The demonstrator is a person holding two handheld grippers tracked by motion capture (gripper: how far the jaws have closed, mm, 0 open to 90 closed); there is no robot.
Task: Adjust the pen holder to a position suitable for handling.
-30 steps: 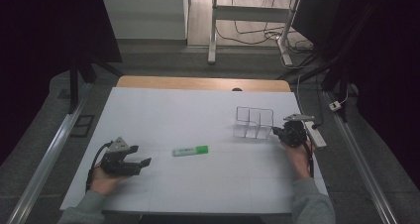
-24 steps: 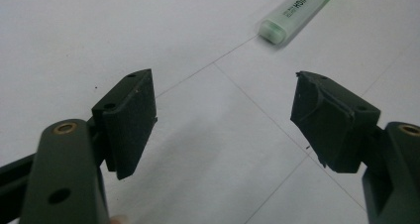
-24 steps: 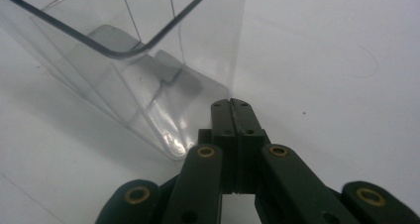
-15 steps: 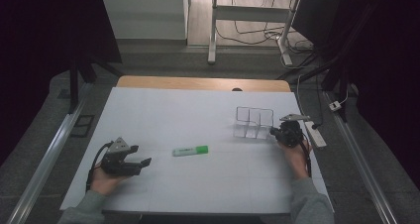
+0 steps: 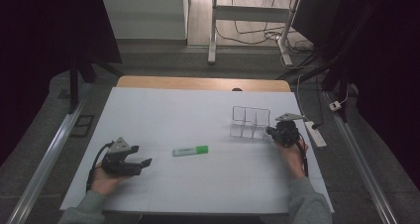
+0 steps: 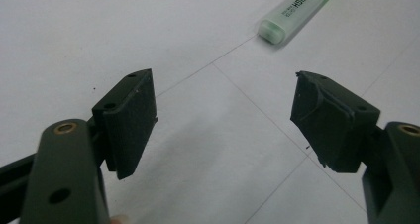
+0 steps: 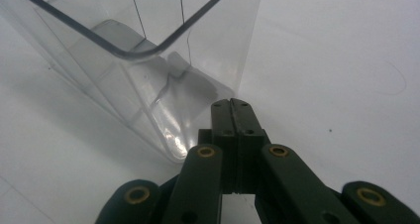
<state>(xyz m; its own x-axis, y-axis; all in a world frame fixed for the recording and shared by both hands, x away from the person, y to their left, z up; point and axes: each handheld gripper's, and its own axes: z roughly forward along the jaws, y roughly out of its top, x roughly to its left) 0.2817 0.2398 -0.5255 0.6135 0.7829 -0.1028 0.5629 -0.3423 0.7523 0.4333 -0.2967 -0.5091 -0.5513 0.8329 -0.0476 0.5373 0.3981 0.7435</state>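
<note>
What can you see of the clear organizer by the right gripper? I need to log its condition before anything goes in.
The clear organizer is a see-through plastic box, open-topped, with thin dividers making three compartments. It stands upright on the white table, toward its right side, and looks empty. The right gripper, jaws shut, sits at its near corner; whether it touches the wall is unclear.

The green cap of the highlighter (image 6: 296,8) is cut off by the top edge in the left gripper view. In the right gripper view, the clear organizer (image 7: 148,60) runs off top and left.
</note>
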